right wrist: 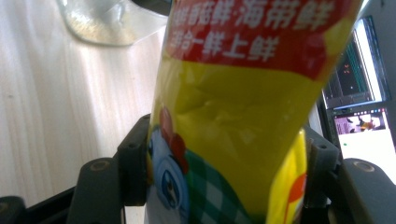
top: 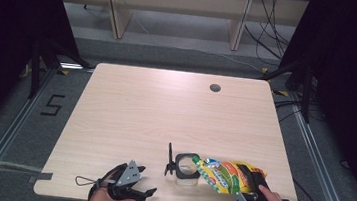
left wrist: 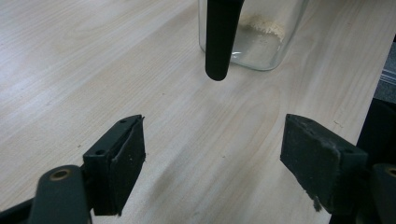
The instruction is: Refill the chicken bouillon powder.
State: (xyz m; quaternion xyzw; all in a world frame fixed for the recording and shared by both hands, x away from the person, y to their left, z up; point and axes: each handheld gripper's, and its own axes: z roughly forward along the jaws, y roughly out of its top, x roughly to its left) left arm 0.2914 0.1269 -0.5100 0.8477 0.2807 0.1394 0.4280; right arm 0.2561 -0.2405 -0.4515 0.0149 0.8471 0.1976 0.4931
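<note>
Pale wood is stretching out under both my hands, a table (top: 165, 109) with grey floor around it and dark curtains at either side. Near its front edge a clear glass jar (top: 187, 169) is standing upright with a black funnel frame (top: 170, 160) at its mouth. I am holding my right gripper (top: 253, 181) at the front right corner, its jaws clamped on the lower end of a yellow seasoning packet (top: 226, 176). The packet is lying tilted, its green top end reaching over the jar's open mouth. In the right gripper view the packet (right wrist: 233, 116) is sitting squeezed between the two black pads, with the jar (right wrist: 100, 21) beyond it. My left gripper (top: 145, 180) is resting low at the front left, jaws standing apart with nothing between them. In the left gripper view the jar (left wrist: 254, 35) is showing a little pale powder in its bottom.
</note>
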